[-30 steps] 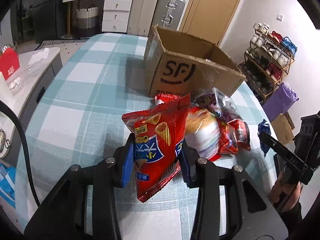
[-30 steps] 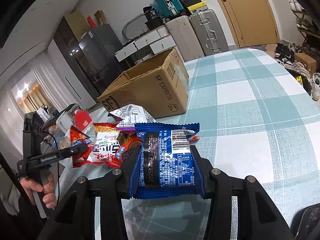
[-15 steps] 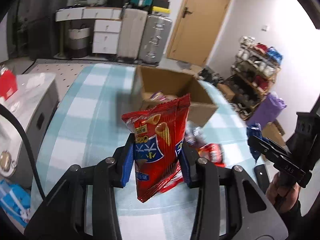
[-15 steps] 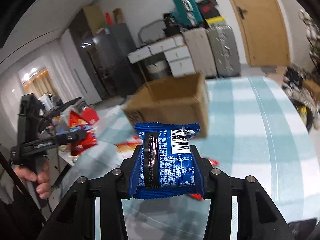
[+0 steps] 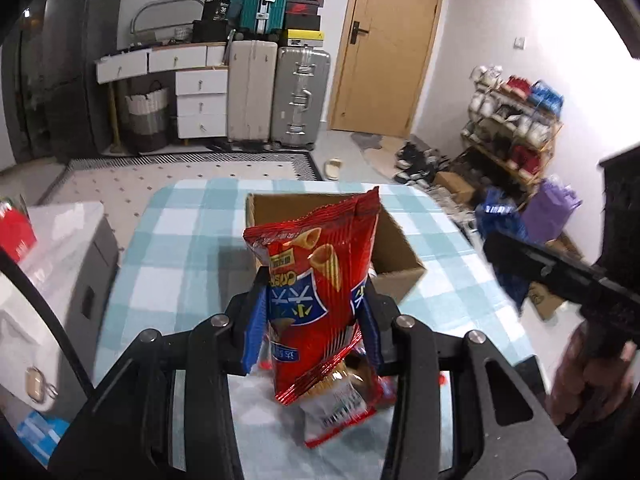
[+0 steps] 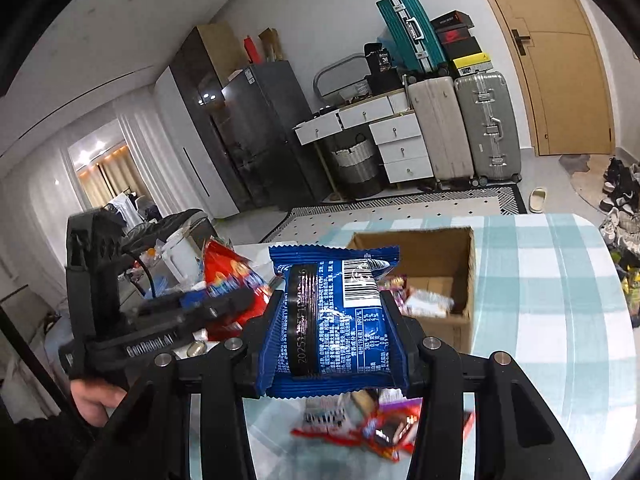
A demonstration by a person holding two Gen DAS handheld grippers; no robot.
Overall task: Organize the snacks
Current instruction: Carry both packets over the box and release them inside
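Observation:
My left gripper (image 5: 312,316) is shut on a red bag of cone chips (image 5: 316,280), held upright high above the table. My right gripper (image 6: 334,332) is shut on a blue snack packet (image 6: 340,320), barcode side facing me. Behind both stands an open cardboard box (image 5: 396,248) (image 6: 460,256) with several snacks inside. A pile of loose snack packets (image 6: 380,424) (image 5: 340,400) lies on the checked tablecloth below the grippers. In the left wrist view the right gripper (image 5: 504,240) with its blue packet shows at the right; in the right wrist view the left gripper (image 6: 224,300) with the red bag shows at the left.
The table (image 5: 180,248) has a blue-and-white checked cloth and ends just past the box. A grey side cabinet (image 5: 60,264) stands left of it. Suitcases (image 5: 300,96), white drawers (image 5: 200,100), a door and a shoe rack (image 5: 516,128) line the far walls.
Both grippers rose well above the table with their packets still gripped. The box now appears lower and its inside is visible; the snack pile has dropped below the fingers.

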